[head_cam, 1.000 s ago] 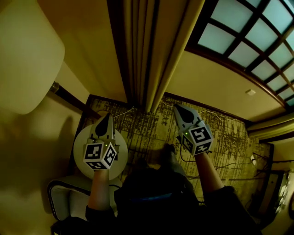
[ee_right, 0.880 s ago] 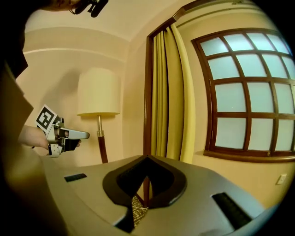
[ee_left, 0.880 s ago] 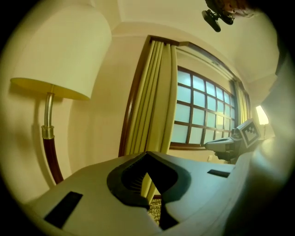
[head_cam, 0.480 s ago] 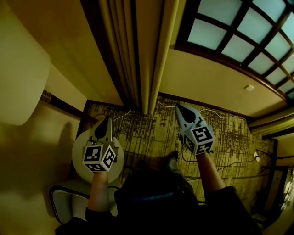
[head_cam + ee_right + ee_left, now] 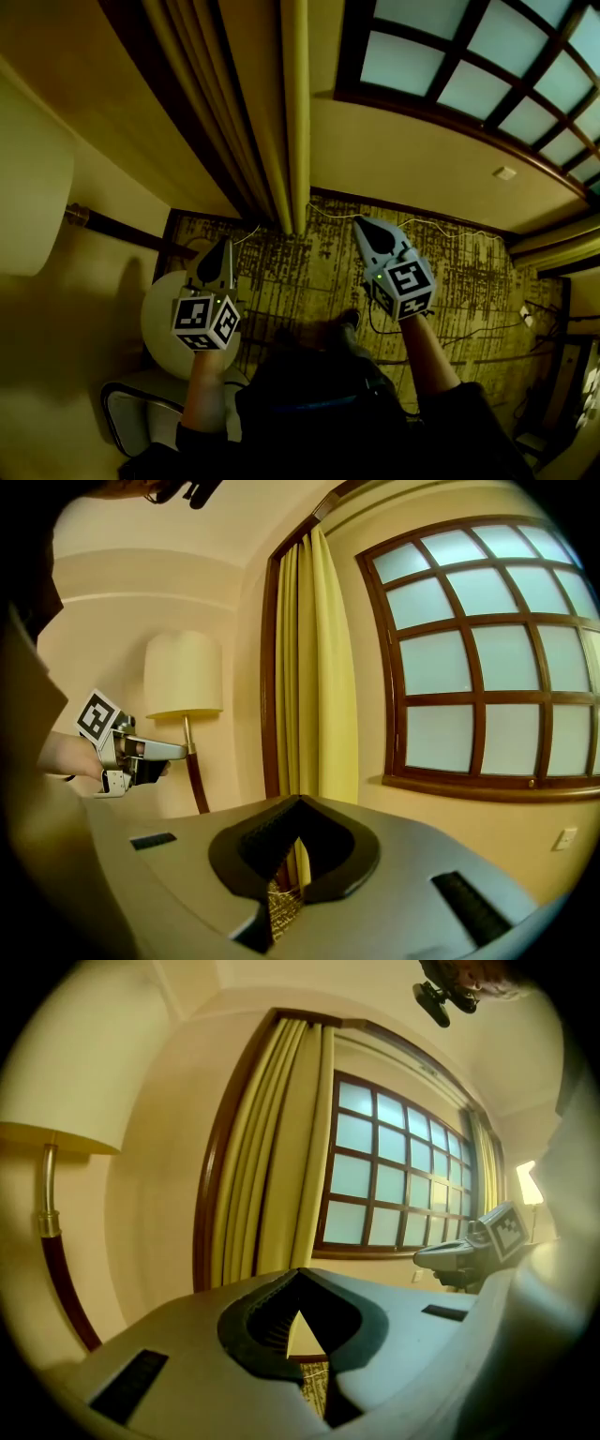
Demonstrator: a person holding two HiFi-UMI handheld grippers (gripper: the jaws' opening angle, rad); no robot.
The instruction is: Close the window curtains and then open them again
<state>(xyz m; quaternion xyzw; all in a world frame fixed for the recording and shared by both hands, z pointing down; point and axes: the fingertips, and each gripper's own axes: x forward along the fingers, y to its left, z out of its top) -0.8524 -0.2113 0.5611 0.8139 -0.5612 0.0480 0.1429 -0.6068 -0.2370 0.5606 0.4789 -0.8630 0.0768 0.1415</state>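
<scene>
Head view showed our left gripper (image 5: 222,248) at lower left and right gripper (image 5: 364,227) at centre, both with jaws shut together, holding nothing. The curtain (image 5: 281,112) hung bunched at upper centre, beside the uncovered window (image 5: 450,66). We judged closing not yet begun; next we needed to reach its edge and open a gripper.

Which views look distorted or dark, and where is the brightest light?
Head view: dim and yellowish, the window frame bows. Left gripper view: round fisheye with black corners, curtain curved. Right gripper view: same black corners; the window panes are brightest.
</scene>
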